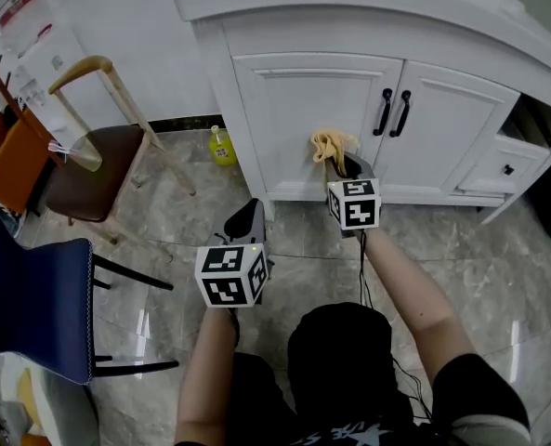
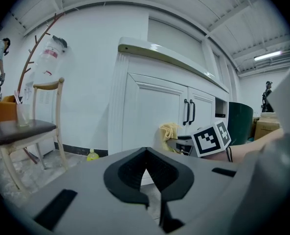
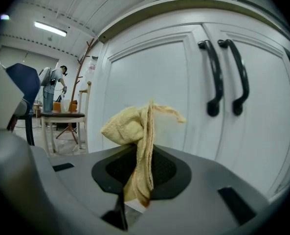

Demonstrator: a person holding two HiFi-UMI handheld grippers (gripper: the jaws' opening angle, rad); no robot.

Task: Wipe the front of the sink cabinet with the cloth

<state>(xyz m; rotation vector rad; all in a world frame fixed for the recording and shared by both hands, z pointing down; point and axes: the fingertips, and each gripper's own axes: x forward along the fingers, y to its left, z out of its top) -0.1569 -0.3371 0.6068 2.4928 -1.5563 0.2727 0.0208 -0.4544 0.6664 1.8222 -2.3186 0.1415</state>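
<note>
The white sink cabinet (image 1: 321, 110) fills the upper part of the head view, with two doors and a pair of black handles (image 1: 392, 112). My right gripper (image 1: 342, 163) is shut on a yellow cloth (image 1: 331, 144), which it holds against the lower part of the left door (image 3: 149, 82). In the right gripper view the cloth (image 3: 135, 131) bunches above the jaws, left of the handles (image 3: 225, 77). My left gripper (image 1: 247, 221) hangs lower and further left, above the floor, shut with nothing in it; it looks at the cabinet (image 2: 154, 111) and the cloth (image 2: 168, 131).
A wooden chair (image 1: 94, 170) with a brown seat stands left of the cabinet. A yellow bottle (image 1: 222, 147) sits on the floor at the cabinet's left corner. A blue chair (image 1: 33, 300) is at near left. An open drawer (image 1: 512, 161) juts out at the cabinet's right.
</note>
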